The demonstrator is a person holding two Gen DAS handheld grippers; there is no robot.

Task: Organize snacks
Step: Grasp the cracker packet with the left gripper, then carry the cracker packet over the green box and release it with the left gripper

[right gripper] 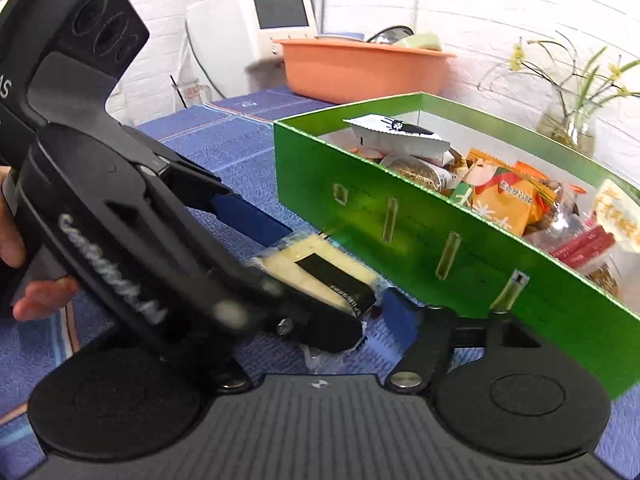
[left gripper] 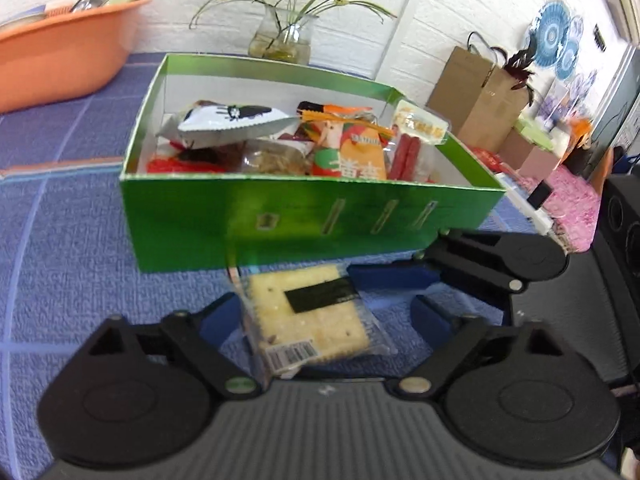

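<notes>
A clear-wrapped cracker packet (left gripper: 312,312) with a black label lies on the blue cloth just in front of the green snack box (left gripper: 280,224). My left gripper (left gripper: 326,320) straddles it; the left pad meets the wrapper, while the right pad (left gripper: 436,322) stands a little apart. The right gripper (left gripper: 400,276) reaches in from the right, one blue finger beside the packet's far corner. In the right wrist view the left gripper's body covers the packet (right gripper: 320,268) partly and hides my right gripper's (right gripper: 316,320) left finger; its right finger (right gripper: 400,312) sits off to the side. The box (right gripper: 420,240) holds several snack packs.
An orange basin (left gripper: 60,52) with dishes stands at the back left of the table, and a glass vase (left gripper: 284,40) of flowers behind the box. Paper bags (left gripper: 476,92) and clutter lie beyond the table's right edge. A white appliance (right gripper: 256,20) stands behind the basin.
</notes>
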